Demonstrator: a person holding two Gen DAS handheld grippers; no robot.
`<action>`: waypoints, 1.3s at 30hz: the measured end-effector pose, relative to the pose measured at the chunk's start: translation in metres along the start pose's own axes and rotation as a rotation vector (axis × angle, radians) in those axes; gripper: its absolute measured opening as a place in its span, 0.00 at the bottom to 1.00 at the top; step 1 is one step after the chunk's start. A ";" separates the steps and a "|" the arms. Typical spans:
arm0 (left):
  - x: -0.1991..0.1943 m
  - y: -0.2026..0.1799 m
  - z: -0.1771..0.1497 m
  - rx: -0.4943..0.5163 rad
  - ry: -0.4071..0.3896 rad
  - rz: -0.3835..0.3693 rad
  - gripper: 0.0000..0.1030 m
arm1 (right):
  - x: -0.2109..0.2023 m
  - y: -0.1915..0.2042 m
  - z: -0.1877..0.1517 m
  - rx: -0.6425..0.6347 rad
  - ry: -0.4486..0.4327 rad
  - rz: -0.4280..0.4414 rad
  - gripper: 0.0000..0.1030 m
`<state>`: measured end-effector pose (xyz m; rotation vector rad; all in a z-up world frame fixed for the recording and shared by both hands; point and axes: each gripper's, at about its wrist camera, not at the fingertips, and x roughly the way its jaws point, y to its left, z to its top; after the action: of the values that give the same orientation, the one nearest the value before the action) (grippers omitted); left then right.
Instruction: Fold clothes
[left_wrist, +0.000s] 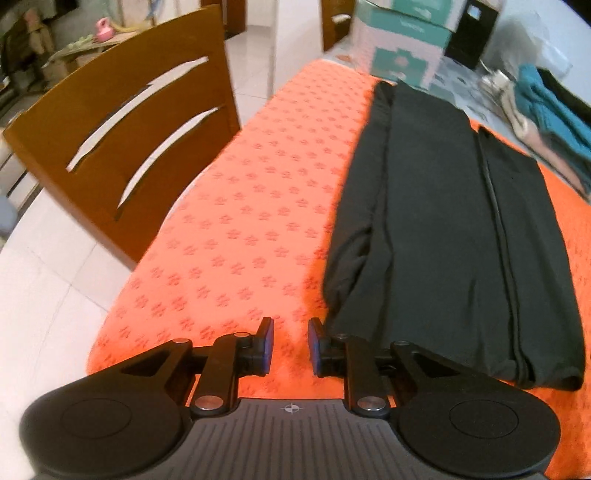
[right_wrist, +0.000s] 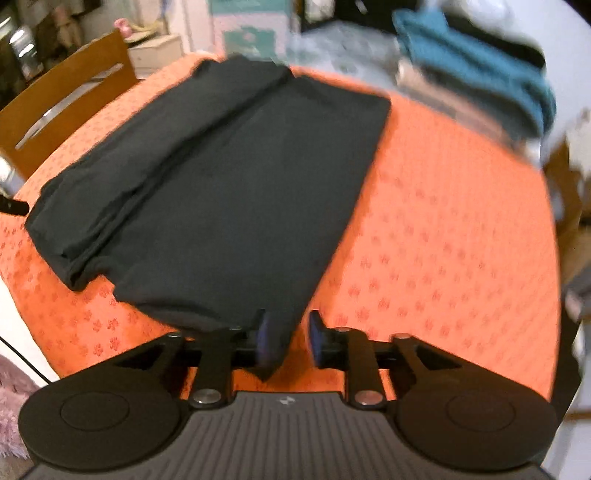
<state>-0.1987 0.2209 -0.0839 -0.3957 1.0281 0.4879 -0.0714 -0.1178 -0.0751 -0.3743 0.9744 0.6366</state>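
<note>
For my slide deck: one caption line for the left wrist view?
Open left tool hovers over the orange cloth, beside the near end of a lengthwise-folded black garment.

Obscured, cropped and blurred regions

The right wrist view is motion-blurred throughout; the teal pile (right_wrist: 476, 62) is smeared. The garment (right_wrist: 221, 192) corner is partly hidden behind one finger (right_wrist: 265, 341) of the right gripper (right_wrist: 290, 341). The chair (left_wrist: 122, 147) is cropped by the frame edge.
</note>
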 end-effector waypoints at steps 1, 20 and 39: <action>-0.003 0.003 -0.001 -0.013 -0.002 -0.001 0.22 | 0.000 0.005 0.003 -0.024 -0.017 0.012 0.33; -0.027 -0.024 -0.014 -0.009 -0.022 -0.132 0.37 | 0.042 0.105 0.019 -0.371 0.036 0.203 0.15; 0.057 -0.176 0.110 0.125 -0.005 -0.429 0.53 | -0.015 0.006 0.003 -0.049 -0.063 0.096 0.08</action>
<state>0.0024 0.1448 -0.0684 -0.4878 0.9307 0.0403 -0.0791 -0.1159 -0.0609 -0.3500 0.9221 0.7564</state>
